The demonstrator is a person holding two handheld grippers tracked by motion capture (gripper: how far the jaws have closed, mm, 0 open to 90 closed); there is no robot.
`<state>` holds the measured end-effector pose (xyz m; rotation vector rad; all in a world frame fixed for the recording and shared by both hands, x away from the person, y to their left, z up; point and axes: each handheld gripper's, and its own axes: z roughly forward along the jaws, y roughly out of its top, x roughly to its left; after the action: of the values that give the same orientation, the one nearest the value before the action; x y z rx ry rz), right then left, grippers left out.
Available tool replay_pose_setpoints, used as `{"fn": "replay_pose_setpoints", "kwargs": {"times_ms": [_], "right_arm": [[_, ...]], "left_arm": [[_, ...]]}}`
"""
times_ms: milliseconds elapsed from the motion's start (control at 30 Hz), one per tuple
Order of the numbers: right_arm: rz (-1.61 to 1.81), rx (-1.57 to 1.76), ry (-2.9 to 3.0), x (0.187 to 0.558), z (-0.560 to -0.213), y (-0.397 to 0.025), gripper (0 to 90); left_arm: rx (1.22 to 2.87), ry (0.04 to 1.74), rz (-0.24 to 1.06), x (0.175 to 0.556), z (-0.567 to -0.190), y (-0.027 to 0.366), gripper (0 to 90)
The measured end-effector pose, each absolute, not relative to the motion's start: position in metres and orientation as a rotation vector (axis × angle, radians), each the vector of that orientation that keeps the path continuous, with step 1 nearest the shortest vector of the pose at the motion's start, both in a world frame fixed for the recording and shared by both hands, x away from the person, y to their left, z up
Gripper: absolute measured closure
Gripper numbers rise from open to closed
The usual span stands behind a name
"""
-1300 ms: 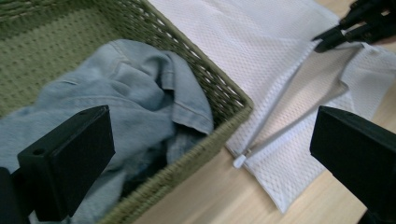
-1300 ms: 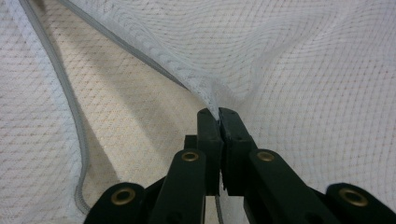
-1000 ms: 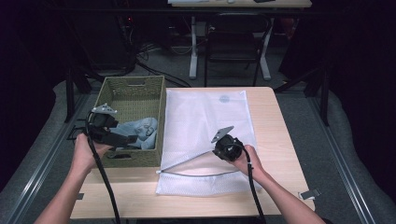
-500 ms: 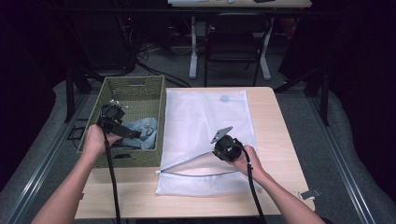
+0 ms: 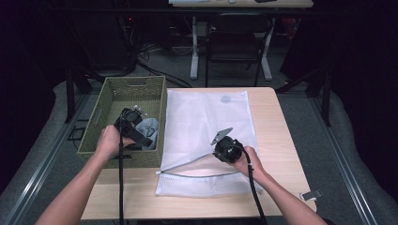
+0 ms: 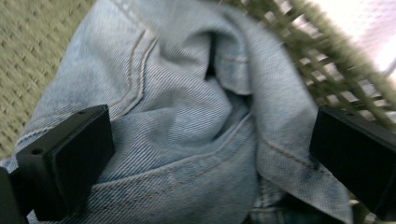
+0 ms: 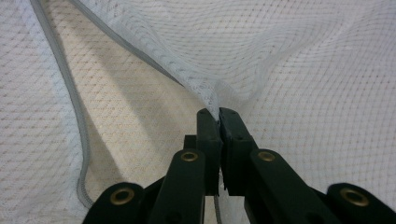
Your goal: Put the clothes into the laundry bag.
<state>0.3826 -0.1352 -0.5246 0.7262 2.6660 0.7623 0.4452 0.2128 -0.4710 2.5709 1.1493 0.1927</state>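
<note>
- We see the left gripper [image 5: 141, 136] reaching into the woven basket [image 5: 109, 105], which sits at the table's [image 5: 272, 122] left edge, with the person's left hand [image 5: 109, 140] over the basket's near wall.
- Our left gripper view shows its jaws spread wide, one on either side of the crumpled light-blue jeans [image 6: 196, 116]; whether they touch the denim we cannot tell.
- The jeans [image 5: 149, 127] lie inside the basket, against its right wall.
- We find the white mesh laundry bag [image 5: 206, 117] flat on the table just beside the basket, its zipper [image 5: 197, 174] open along the near edge.
- The right gripper [image 7: 218, 116] is clamped on a fold of the mesh by the opening, lifting the upper layer off the lower one.
- The right hand [image 5: 246, 161] holds it near the table's front edge.
</note>
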Motion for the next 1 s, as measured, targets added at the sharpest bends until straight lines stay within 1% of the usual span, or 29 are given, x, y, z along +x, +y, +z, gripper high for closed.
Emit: {"fn": "replay_pose_setpoints", "kwargs": {"times_ms": [133, 267, 467, 700, 800, 900, 1000], "right_arm": [[0.770, 0.726, 2.657, 0.382, -0.523, -0.136, 87.4], [0.767, 0.715, 2.657, 0.381, -0.522, -0.135, 87.2], [0.770, 0.729, 2.656, 0.381, -0.522, -0.136, 87.1], [0.771, 0.738, 2.659, 0.382, -0.523, -0.136, 87.2], [0.775, 0.734, 2.655, 0.382, -0.522, -0.136, 87.2], [0.778, 0.731, 2.656, 0.382, -0.522, -0.136, 87.2], [0.777, 0.744, 2.660, 0.383, -0.523, -0.136, 87.2]], "left_arm": [[2.606, 1.177, 0.220, 0.450, -0.476, 0.216, 0.0], [2.639, 1.203, 0.214, 0.454, -0.480, 0.220, 0.0], [2.646, 1.252, 0.196, 0.459, -0.483, 0.232, 0.0], [2.620, 1.330, 0.103, 0.467, -0.493, 0.245, 0.0], [2.617, 1.346, 0.085, 0.470, -0.496, 0.247, 0.5], [2.624, 1.346, 0.081, 0.470, -0.497, 0.247, 2.6], [2.638, 1.337, 0.079, 0.471, -0.499, 0.248, 12.5]]}}
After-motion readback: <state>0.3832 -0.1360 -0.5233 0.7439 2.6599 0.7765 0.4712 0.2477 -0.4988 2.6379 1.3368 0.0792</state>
